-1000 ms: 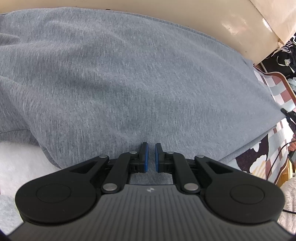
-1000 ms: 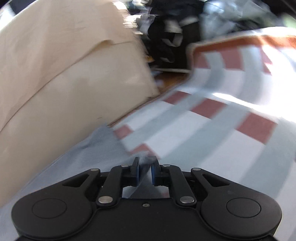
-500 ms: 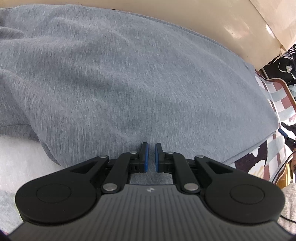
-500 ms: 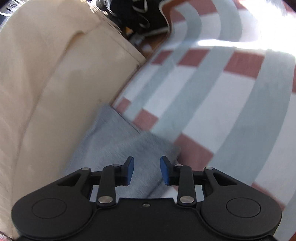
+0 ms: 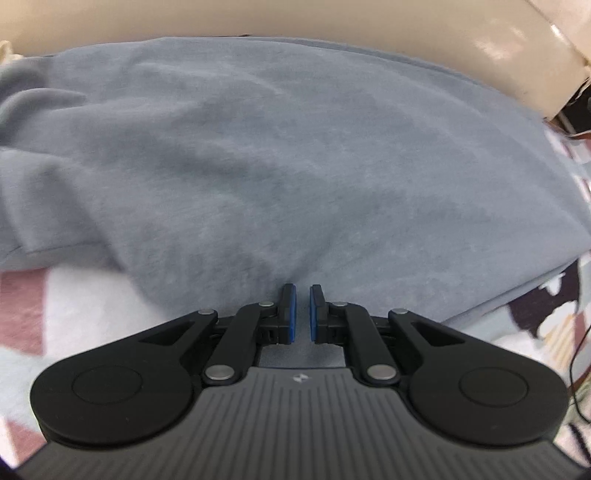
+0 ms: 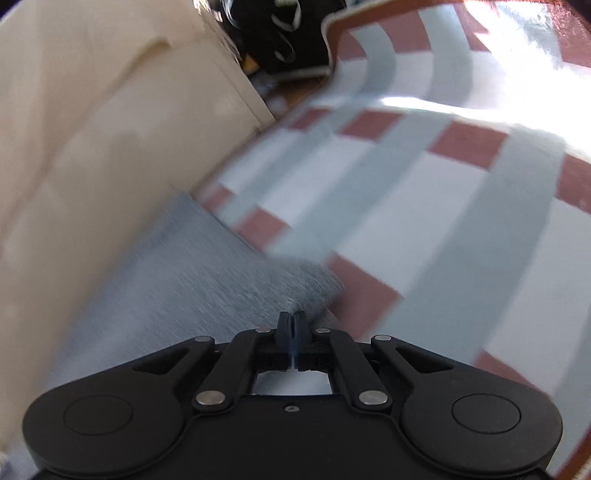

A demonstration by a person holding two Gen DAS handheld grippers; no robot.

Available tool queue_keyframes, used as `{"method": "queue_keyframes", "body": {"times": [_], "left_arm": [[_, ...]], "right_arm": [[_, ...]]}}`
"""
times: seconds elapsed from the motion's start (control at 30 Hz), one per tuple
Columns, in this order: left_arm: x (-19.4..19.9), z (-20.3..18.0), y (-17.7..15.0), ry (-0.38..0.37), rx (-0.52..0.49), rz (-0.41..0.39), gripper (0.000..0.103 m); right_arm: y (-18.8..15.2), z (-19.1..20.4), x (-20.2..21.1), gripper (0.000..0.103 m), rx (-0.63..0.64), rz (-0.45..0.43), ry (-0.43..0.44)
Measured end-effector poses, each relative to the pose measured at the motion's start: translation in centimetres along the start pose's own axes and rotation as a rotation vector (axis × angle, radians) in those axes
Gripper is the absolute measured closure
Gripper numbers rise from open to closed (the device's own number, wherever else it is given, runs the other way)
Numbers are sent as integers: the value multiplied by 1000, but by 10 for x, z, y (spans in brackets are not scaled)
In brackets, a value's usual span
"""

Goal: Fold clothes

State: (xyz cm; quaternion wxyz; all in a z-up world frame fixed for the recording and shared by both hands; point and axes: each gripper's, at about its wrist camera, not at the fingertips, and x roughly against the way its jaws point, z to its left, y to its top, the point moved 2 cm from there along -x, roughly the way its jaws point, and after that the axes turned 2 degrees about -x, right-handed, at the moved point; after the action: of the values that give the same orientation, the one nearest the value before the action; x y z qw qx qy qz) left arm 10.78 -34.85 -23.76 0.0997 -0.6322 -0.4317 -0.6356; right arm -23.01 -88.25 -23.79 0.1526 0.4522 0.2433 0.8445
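Observation:
A grey knit garment (image 5: 295, 166) lies spread across a checked bedspread (image 5: 85, 314), wrinkled at its left side. My left gripper (image 5: 300, 295) sits at the garment's near hem. Its blue pads (image 5: 291, 314) stand a narrow slit apart with grey cloth pinched between them. In the right wrist view one corner of the same garment (image 6: 207, 280) lies beside a cream headboard (image 6: 92, 147). My right gripper (image 6: 294, 320) is at that corner's rumpled tip, its jaws closing fully together on the cloth.
The bedspread (image 6: 424, 221) of red, grey and white squares stretches away to the right. The cream padded headboard (image 5: 332, 22) runs along the garment's far edge. Dark bags (image 6: 280, 33) sit on the floor past the bed's corner. A black cable (image 5: 576, 354) hangs at right.
The right gripper opened over the garment's corner, moved in, and now has its jaws pressed together on it. The left gripper kept its grip while its view tilted, showing more bedspread.

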Motion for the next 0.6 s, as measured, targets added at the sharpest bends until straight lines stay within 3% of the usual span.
{"method": "queue_keyframes", "body": {"times": [0.1, 0.23, 0.3, 0.47, 0.53, 0.6], "left_arm": [[11, 11, -4, 33, 47, 14, 95], [35, 42, -10, -37, 232, -32, 75], [40, 59, -15, -66, 325, -44, 73], [45, 89, -22, 42, 401, -77, 60], [46, 94, -23, 36, 409, -93, 60], [42, 96, -25, 1, 425, -94, 60]], "right_arm": [[-5, -4, 5, 81, 4, -11, -13], [-8, -15, 21, 53, -85, -18, 41], [-16, -17, 16, 51, -139, 19, 105], [-30, -15, 5, 45, -262, 83, 233], [-33, -17, -6, 45, -391, 119, 306], [-36, -16, -13, 44, -454, 102, 331]]}}
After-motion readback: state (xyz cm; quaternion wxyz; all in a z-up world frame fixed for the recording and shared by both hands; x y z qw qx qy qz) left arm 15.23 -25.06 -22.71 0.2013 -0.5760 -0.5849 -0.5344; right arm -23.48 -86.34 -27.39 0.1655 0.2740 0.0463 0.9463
